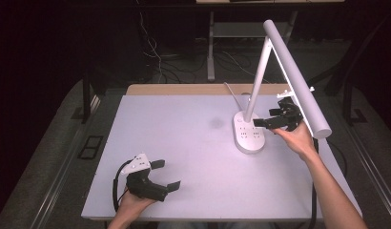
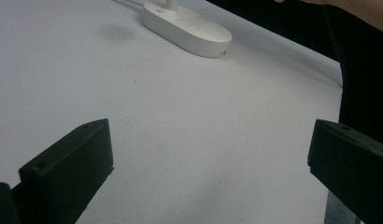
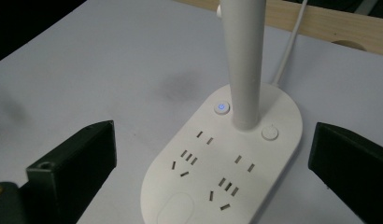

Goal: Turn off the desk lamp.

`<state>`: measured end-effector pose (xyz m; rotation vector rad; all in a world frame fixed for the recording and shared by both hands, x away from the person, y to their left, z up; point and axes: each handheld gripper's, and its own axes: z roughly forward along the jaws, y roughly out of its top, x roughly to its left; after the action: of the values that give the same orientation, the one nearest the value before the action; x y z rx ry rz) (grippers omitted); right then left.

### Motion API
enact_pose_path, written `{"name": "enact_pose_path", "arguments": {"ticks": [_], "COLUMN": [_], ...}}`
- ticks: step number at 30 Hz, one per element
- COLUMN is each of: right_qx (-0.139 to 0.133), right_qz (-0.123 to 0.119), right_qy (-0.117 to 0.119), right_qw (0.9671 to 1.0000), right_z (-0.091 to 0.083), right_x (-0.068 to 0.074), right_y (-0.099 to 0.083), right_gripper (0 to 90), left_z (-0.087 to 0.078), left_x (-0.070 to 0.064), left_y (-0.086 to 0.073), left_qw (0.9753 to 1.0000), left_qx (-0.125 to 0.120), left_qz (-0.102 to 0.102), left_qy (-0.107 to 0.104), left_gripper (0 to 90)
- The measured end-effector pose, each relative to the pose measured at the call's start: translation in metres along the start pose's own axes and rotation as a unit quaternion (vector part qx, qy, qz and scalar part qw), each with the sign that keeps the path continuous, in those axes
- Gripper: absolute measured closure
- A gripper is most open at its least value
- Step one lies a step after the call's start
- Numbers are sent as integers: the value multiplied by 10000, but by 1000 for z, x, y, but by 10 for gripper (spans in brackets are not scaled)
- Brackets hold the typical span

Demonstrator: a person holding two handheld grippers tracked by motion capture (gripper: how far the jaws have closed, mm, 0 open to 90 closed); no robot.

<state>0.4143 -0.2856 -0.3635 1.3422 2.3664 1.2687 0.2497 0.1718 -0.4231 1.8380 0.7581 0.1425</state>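
Right claw [image 1: 266, 122], jaws wide, over lamp base [image 3: 227, 168]; left claw [image 1: 166, 175] wide, idle on surface [image 1: 184, 143]; likely press lit button [image 3: 221, 108] squarely.

White table [image 1: 184, 143] with a white desk lamp base [image 1: 248, 132] on it.

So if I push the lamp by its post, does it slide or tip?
Probably slides: the lamp stands on a broad, flat base. A high push might tip it, since the long head overhangs. Its cord may drag.
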Motion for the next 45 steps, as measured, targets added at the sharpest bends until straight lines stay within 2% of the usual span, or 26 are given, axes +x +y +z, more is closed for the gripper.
{"name": "enact_pose_path", "arguments": {"ticks": [1,2,13,15,16,19,26,30,37,39,45], "right_qx": [4,4,73,81,100,111,190,186,255,251,206], "right_qz": [-55,-55,129,143,157,226,204,368,486,507,466], "right_qy": [49,49,37,37,21,-38,-267,-304,-467,-502,-518], "right_qw": [10000,10000,9999,9999,9998,9997,9993,9987,9974,9971,9974], "right_z": [2,2,15,17,20,25,35,41,48,52,56], "right_x": [-3,-3,-25,-26,-29,-30,-31,-36,-46,-49,-48], "right_y": [-1,-1,-3,-3,-4,-3,-1,-1,-5,-7,-6], "right_gripper": [126,126,385,403,445,494,641,744,844,896,899], "left_z": [0,0,1,0,0,0,0,0,-1,-1,-1], "left_x": [0,0,0,1,1,1,1,1,1,1,1], "left_y": [0,0,0,0,0,0,0,0,0,0,0], "left_qw": [10000,10000,10000,10000,10000,10000,10000,10000,10000,10000,10000], "left_qx": [2,-1,1,1,0,-6,-2,2,3,-1,-2], "left_qz": [3,-3,-9,-13,-18,-29,-26,-31,-32,-45,-45], "left_qy": [4,3,-8,-4,0,7,0,-5,-13,-5,-3], "left_gripper": [0,0,0,0,0,0,0,0,0,0,0]}}
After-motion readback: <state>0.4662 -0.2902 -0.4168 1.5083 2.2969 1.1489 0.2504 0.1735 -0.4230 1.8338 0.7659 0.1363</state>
